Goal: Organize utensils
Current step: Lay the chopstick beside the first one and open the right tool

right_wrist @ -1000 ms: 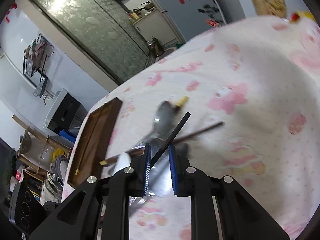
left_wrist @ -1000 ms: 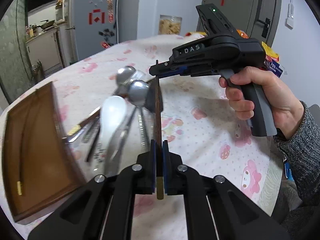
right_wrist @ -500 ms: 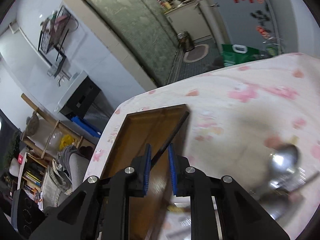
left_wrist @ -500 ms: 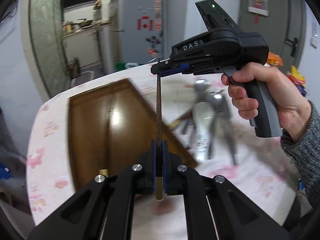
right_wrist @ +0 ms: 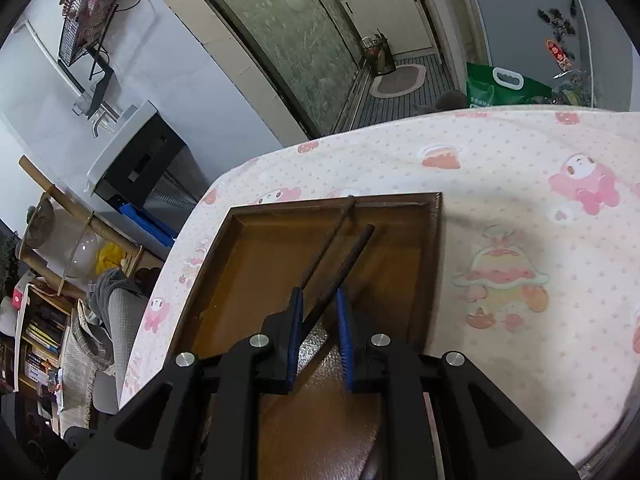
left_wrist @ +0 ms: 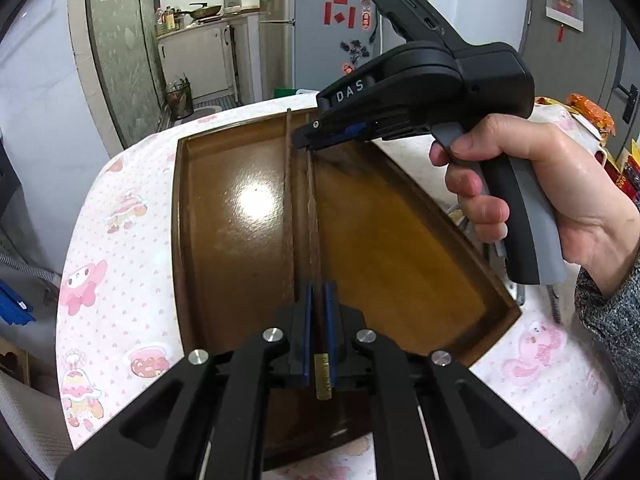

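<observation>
A long brown chopstick (left_wrist: 314, 220) with a gold end is carried by both grippers just above the brown wooden tray (left_wrist: 180, 240). My left gripper (left_wrist: 319, 292) grips its gold end, and its jaws are starting to open with the chopstick still between the pads. My right gripper (left_wrist: 306, 140), held in a person's hand (left_wrist: 520, 184), is shut on the thin far end. In the right wrist view the chopstick (right_wrist: 344, 264) crosses slantwise between that gripper's (right_wrist: 320, 300) blue pads over the tray (right_wrist: 434, 260). A second chopstick (left_wrist: 287, 208) (right_wrist: 328, 248) lies in the tray beside it.
The tray sits near the table's left edge on a pink-patterned cloth (left_wrist: 120, 240) (right_wrist: 520, 200). Metal utensil handles (left_wrist: 554, 304) show just past the tray's right rim. Snack bags (left_wrist: 592, 116) lie at the table's far right. A fridge and kitchen stand beyond.
Both grippers have carried the chopstick left, from over the pile of spoons to low over the tray. The spoons have slid out of view.
</observation>
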Demonstrator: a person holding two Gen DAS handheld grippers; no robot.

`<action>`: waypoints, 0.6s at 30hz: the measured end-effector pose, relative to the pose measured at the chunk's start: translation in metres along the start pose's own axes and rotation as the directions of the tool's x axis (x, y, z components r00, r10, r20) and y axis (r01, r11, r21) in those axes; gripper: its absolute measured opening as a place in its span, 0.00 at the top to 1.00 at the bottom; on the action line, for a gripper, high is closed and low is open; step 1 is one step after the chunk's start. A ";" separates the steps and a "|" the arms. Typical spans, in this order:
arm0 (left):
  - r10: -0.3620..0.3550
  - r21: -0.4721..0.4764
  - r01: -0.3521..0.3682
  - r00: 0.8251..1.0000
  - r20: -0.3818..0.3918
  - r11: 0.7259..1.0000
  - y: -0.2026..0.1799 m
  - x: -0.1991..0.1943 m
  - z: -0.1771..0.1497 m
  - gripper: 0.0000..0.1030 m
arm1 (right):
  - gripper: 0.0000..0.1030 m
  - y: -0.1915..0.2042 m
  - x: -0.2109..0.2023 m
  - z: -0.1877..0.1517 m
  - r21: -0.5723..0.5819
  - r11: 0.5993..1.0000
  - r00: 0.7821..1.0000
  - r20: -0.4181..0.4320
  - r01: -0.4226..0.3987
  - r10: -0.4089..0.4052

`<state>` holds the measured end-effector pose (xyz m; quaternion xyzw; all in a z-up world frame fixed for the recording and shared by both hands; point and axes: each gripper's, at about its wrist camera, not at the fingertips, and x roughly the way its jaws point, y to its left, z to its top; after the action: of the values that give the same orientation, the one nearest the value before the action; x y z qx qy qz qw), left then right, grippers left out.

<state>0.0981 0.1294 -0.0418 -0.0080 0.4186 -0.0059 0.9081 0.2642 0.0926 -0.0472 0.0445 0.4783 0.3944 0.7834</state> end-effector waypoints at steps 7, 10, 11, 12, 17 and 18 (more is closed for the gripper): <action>0.040 -0.013 -0.040 0.998 0.049 0.999 0.000 -0.025 -0.009 0.45 | 0.46 0.018 -0.021 -0.007 -0.036 0.999 0.999 0.024 -0.036 0.037; -0.014 -0.023 0.016 0.996 0.083 1.000 -0.008 -0.040 -0.010 0.35 | 0.40 0.017 -0.050 -0.012 -0.065 0.997 0.998 0.040 -0.043 0.045; -0.038 -0.014 0.039 0.995 0.095 0.999 -0.015 -0.045 -0.010 0.30 | 0.34 0.015 -0.067 -0.016 -0.079 0.996 0.998 0.052 -0.043 0.047; -0.050 -0.006 0.051 0.993 0.105 0.999 -0.020 -0.046 -0.009 0.23 | 0.30 0.010 -0.084 -0.020 -0.089 0.995 0.997 0.069 -0.040 0.046; -0.112 0.081 0.103 0.986 0.122 0.991 -0.075 -0.052 -0.015 0.19 | 0.26 -0.033 -0.166 -0.043 -0.061 0.998 0.989 0.149 0.005 0.004; -0.124 0.095 0.113 0.985 0.118 0.989 -0.083 -0.050 -0.016 0.19 | 0.25 -0.040 -0.176 -0.048 -0.055 0.998 0.988 0.157 0.020 -0.011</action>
<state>0.0538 0.0475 -0.0126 0.0067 0.3595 -0.0781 0.9298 0.2090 -0.0655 0.0347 0.0492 0.4044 0.3969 0.8225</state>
